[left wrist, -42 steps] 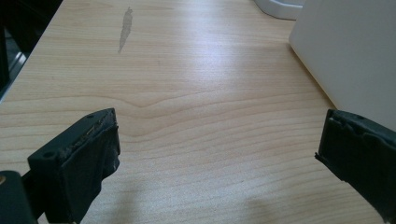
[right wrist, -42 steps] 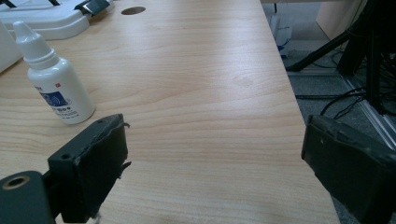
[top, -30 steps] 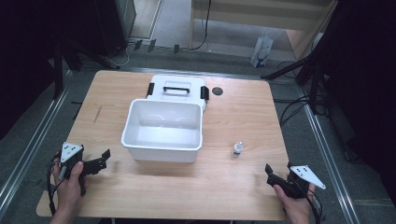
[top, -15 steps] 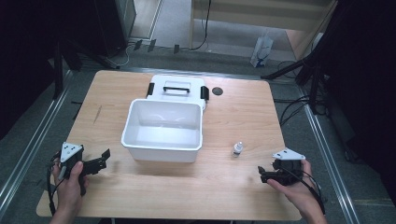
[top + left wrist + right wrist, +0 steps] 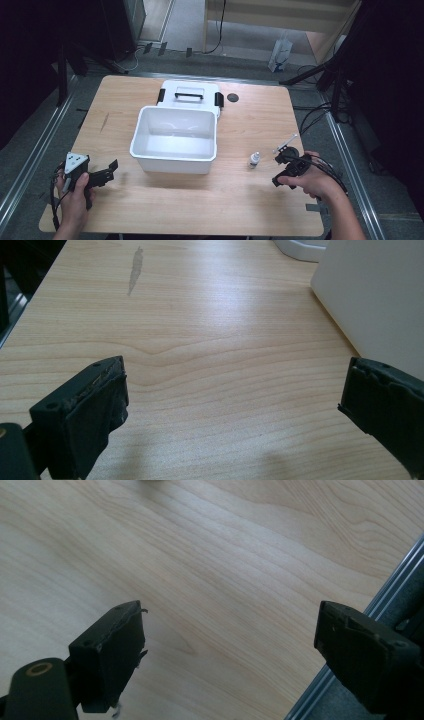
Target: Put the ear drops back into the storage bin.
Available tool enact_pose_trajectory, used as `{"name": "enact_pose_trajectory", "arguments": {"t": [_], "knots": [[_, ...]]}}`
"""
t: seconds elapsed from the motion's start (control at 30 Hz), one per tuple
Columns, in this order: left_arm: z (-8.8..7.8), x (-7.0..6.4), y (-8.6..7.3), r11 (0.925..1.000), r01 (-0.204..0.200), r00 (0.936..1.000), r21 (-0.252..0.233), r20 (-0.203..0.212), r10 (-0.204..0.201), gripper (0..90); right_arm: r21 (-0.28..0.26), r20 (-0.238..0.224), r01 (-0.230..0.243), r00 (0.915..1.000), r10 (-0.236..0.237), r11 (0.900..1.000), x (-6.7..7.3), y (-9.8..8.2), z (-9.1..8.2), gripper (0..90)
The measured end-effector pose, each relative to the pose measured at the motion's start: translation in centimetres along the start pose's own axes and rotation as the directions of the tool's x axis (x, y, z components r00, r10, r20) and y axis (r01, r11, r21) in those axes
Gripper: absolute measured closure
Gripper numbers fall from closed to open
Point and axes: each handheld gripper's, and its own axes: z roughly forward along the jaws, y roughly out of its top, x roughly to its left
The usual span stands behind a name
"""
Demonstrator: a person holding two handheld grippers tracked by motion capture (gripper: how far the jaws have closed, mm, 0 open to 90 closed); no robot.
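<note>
We take the white tub (image 5: pixel 175 140) in the middle of the tabletop (image 5: pixel 240 210) as our landmark. Behind it, touching its far wall, lies a white lid (image 5: pixel 190 93) with a black handle and black clips. A small dark disc (image 5: pixel 232 97) sits on the wood just to the right of that lid.

To the right of the tub, near its front corner but apart from it, stands a small white bottle (image 5: pixel 254 160). Our right tongs (image 5: pixel 286 159) hover just to the right of that bottle, not touching it. Seen from their own camera the right tongs (image 5: pixel 227 645) stand wide, with bare wood and the metal edge of the tabletop between the jaws and nothing held.

Our left tongs (image 5: pixel 109 169) sit to the left of the tub's front corner, near it but apart, in the left hand (image 5: pixel 75 192) at the tabletop's near edge. In their own camera the left tongs (image 5: pixel 235 400) are wide too, empty, with the tub's white side wall (image 5: pixel 380 300) at the right.
</note>
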Motion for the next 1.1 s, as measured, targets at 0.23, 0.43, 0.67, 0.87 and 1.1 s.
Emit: {"name": "enact_pose_trajectory", "arguments": {"t": [0.23,0.43,0.67,0.87,1.1], "knots": [[0.0,0.0,0.0,1.0000,-0.001,1.0000,0.004,0.001,0.001,0.0,0.096,0.005,0.043,0.9990,-0.044,0.994,0.3,3.0,-0.7,17.2],[0.0,0.0,0.0,1.0000,0.001,1.0000,0.003,0.001,-0.001,0.0,0.107,-0.008,0.041,0.9992,-0.040,0.993,0.3,4.9,-1.1,27.3],[0.0,0.0,0.0,1.0000,-0.001,1.0000,0.006,0.003,0.000,0.0,0.062,-0.019,0.057,0.9982,-0.056,0.996,1.3,6.7,-1.2,46.4],[0.1,0.0,0.0,1.0000,0.002,1.0000,0.007,0.005,-0.002,0.0,0.032,-0.028,0.064,0.9976,-0.063,0.997,1.7,7.5,-1.3,50.5],[0.1,0.1,0.0,0.9999,0.004,1.0000,0.009,0.007,-0.004,0.0,0.038,-0.078,0.073,0.9945,-0.070,0.997,1.8,8.5,-1.1,56.0]]}}
